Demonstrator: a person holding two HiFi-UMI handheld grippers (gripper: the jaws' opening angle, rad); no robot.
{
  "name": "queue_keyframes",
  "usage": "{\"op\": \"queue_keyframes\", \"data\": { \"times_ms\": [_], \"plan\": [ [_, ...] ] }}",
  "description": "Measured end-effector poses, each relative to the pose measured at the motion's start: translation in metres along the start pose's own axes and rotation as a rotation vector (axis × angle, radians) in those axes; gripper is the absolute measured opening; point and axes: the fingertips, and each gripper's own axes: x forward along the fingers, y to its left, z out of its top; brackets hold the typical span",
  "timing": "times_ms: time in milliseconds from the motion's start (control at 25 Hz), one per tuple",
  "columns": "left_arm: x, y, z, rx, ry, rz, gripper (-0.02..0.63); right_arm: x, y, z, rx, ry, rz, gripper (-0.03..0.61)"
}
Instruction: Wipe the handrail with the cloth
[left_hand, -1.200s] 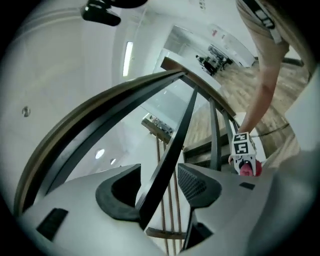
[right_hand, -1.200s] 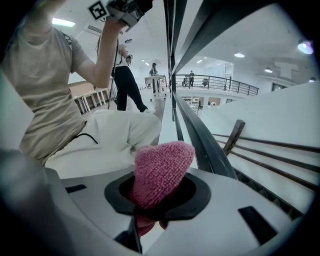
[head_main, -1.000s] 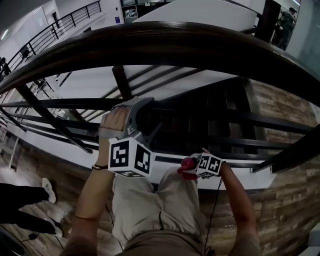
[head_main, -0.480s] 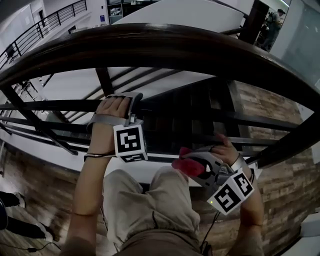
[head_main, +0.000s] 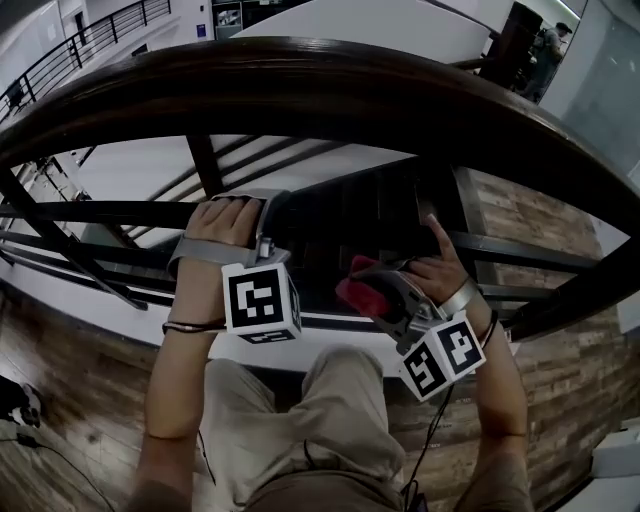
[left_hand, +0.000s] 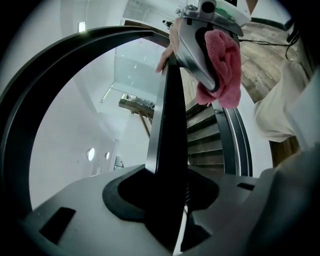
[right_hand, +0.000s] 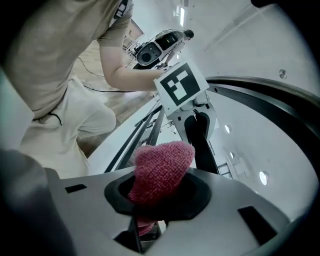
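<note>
The dark wooden handrail (head_main: 350, 90) arches across the top of the head view. Below it runs a thin black railing bar (head_main: 120, 212). My left gripper (head_main: 262, 207) is at that bar. In the left gripper view the bar (left_hand: 167, 130) fills the gap of my left gripper (left_hand: 167, 200), whose jaws have just been closing on it. My right gripper (head_main: 358, 285) hangs to the right, below the handrail and clear of it, shut on a bunched pink cloth (head_main: 362, 296). The cloth (right_hand: 160, 172) bulges out of the jaws in the right gripper view.
A dark baluster (head_main: 205, 165) stands just left of my left gripper. More black bars (head_main: 560, 255) run behind the right gripper, with dark stairs (head_main: 370, 215) below. Wood flooring (head_main: 60, 380) and the person's beige trousers (head_main: 300, 430) lie underneath.
My right gripper has risen from beside the thigh up towards the railing, rolling as it went, with the pink cloth still in it. The left gripper has stayed at the black bar.
</note>
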Motion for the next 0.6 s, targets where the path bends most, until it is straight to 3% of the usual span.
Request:
{"op": "queue_keyframes", "data": {
  "times_ms": [320, 480, 600],
  "plan": [
    [0.002, 0.011, -0.004, -0.007, -0.047, 0.052, 0.184, 0.004, 0.003, -0.012, 0.025, 0.045, 0.097, 0.100],
    [0.014, 0.015, -0.006, -0.024, -0.025, -0.016, 0.186, 0.006, 0.000, -0.027, 0.074, 0.091, 0.227, 0.100],
    [0.016, 0.021, 0.002, -0.030, -0.063, -0.034, 0.186, -0.008, -0.008, -0.024, 0.131, 0.116, 0.346, 0.100]
  ]
}}
